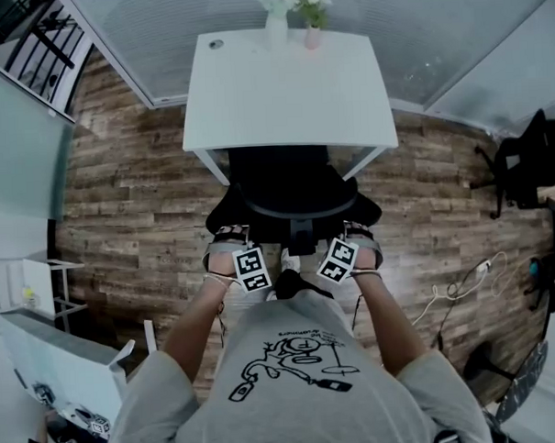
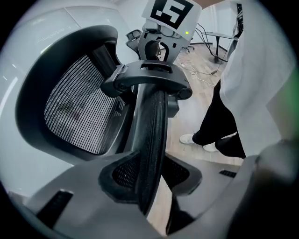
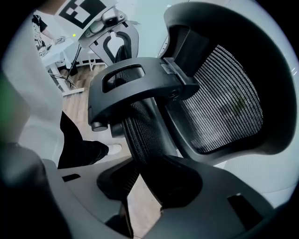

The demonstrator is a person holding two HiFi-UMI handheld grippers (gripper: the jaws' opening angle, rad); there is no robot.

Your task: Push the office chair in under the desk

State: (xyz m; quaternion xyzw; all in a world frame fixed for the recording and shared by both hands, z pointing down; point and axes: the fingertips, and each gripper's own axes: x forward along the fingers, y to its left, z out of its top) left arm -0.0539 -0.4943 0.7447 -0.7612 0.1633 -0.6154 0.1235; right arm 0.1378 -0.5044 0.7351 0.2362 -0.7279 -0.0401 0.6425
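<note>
Room: wood-plank floor (image 1: 129,195), glass wall (image 1: 416,35).
Surface: white desk (image 1: 254,98); office chair (image 1: 290,183) seen partly under.
Left gripper (image 2: 154,175): spread wide, clamped on mesh headrest (image 2: 152,126).
Right gripper (image 3: 149,182): likewise clamped, other end.

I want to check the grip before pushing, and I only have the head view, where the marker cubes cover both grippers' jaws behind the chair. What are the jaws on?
Observer: In its own view, the left gripper straddles one end of the black mesh headrest, with a pad against each face.
Operator: And the right one?
Observer: The right gripper appears closed on the headrest's other end in the same way.
Operator: Anything else between the jaws?
Observer: No, only the headrest. Its black bracket sits beyond the jaws, and neither gripper touches it.
</note>
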